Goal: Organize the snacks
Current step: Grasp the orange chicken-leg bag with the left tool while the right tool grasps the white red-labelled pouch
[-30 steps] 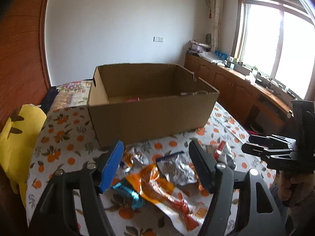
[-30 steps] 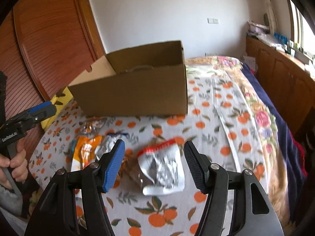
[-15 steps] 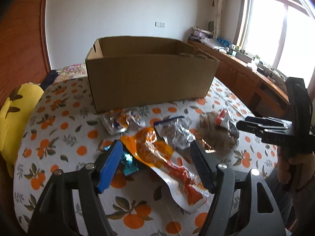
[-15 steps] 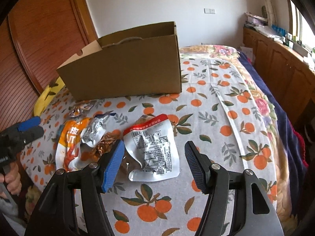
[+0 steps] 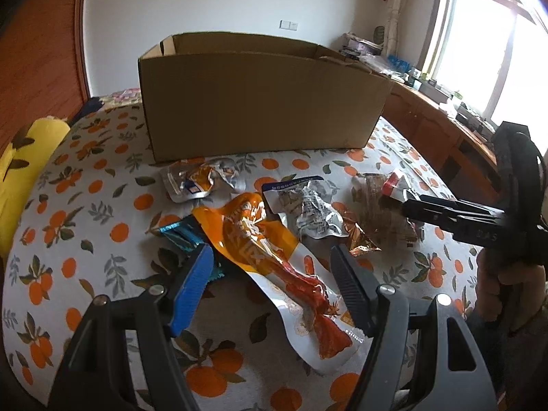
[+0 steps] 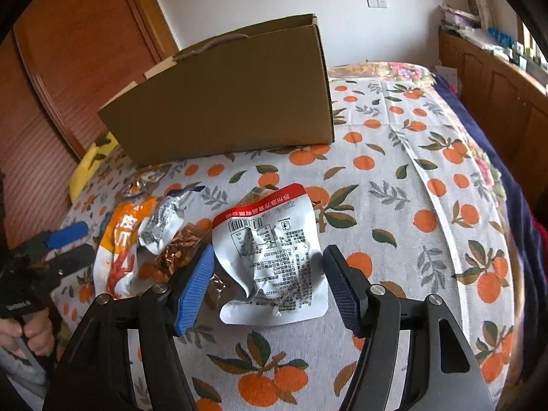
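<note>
Several snack packets lie on the orange-print cloth in front of an open cardboard box (image 5: 260, 102), which also shows in the right wrist view (image 6: 226, 102). My left gripper (image 5: 270, 260) is open and straddles a long orange and white packet (image 5: 270, 250). A teal wrapper (image 5: 181, 236) lies by its left finger. My right gripper (image 6: 267, 260) is open around a silver packet with a red top (image 6: 274, 257). A brown foil packet (image 6: 178, 250) and a small silver packet (image 6: 161, 222) lie to its left.
A yellow pillow (image 5: 24, 164) lies at the left edge of the bed. Wooden cabinets (image 5: 438, 130) with clutter run under the window on the right. A wooden sliding door (image 6: 68, 68) stands behind the box. A small silver and orange packet (image 5: 195, 181) lies near the box.
Both grippers have come down and forward toward the packets. The box now looks higher in both views, its inside out of sight. Both grippers stay open.
</note>
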The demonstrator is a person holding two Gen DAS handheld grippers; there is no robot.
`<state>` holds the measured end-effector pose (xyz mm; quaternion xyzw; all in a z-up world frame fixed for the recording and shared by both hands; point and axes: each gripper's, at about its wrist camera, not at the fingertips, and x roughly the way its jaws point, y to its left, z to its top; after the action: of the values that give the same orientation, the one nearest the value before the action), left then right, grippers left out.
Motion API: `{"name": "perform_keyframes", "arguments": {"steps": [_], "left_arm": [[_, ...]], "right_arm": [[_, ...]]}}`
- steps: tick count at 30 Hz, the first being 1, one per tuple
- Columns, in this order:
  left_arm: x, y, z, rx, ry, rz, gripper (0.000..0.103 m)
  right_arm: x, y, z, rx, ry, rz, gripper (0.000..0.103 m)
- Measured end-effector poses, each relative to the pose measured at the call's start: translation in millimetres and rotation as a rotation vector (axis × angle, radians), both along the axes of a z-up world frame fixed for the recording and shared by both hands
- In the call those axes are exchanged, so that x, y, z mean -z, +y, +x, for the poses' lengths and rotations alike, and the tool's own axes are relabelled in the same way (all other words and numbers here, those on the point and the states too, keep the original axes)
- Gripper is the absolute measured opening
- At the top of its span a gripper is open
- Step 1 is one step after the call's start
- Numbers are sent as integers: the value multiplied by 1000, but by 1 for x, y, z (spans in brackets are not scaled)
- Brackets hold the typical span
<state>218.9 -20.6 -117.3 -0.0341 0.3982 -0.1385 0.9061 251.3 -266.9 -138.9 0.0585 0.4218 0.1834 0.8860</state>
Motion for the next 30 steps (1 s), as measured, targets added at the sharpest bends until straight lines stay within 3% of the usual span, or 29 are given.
{"name": "perform_keyframes", "arguments": {"steps": [17, 30], "left_arm": [[29, -23, 13, -82, 75, 45, 72], [32, -28, 25, -120, 54, 109, 74]], "right_arm": [[3, -8, -12, -78, -23, 69, 62], [4, -1, -23, -89, -80, -2, 63]]}}
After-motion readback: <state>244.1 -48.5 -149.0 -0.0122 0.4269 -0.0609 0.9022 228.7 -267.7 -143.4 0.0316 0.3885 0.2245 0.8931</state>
